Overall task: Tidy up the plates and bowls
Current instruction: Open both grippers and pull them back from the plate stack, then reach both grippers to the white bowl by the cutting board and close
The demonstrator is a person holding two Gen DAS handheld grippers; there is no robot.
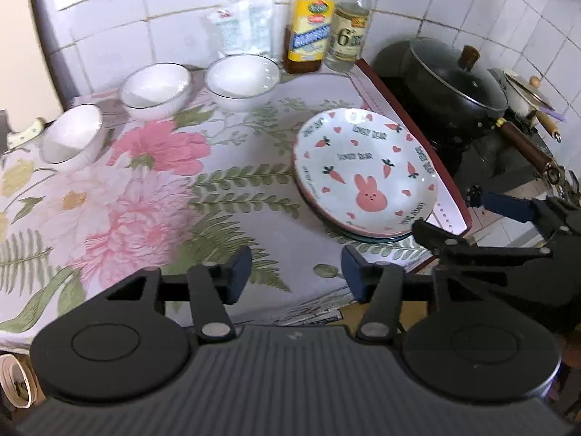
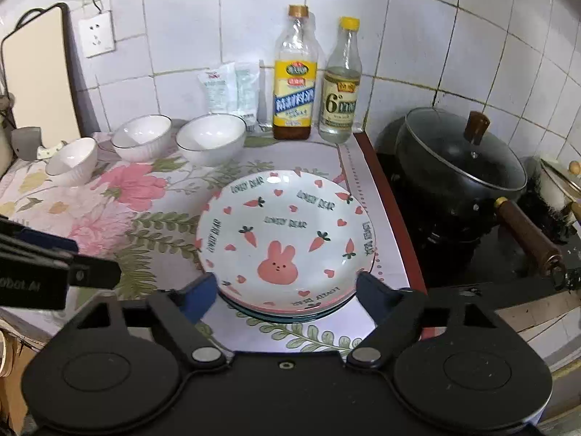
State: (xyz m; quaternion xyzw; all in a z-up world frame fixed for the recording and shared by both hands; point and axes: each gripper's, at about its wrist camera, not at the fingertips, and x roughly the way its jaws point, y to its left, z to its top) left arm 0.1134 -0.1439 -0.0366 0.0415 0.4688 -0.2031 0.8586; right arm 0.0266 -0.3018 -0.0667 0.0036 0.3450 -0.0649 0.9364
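Note:
A stack of plates, topped by a white plate with a pink rabbit and carrots (image 1: 366, 174) (image 2: 287, 239), sits on the floral cloth at the counter's right. Three white bowls with dark rims stand along the back left: a small one (image 1: 70, 138) (image 2: 72, 160), a middle one (image 1: 156, 89) (image 2: 141, 136) and a larger one (image 1: 242, 80) (image 2: 210, 141). My left gripper (image 1: 296, 278) is open and empty over the cloth's front edge, left of the plates. My right gripper (image 2: 287, 290) is open, its fingers either side of the stack's near rim; whether they touch it I cannot tell.
Two bottles (image 2: 294, 80) (image 2: 341, 83) and white packets (image 2: 228, 87) stand against the tiled wall. A black lidded wok (image 2: 461, 167) with a wooden handle sits on the stove to the right. A wall socket (image 2: 96, 34) is at the back left.

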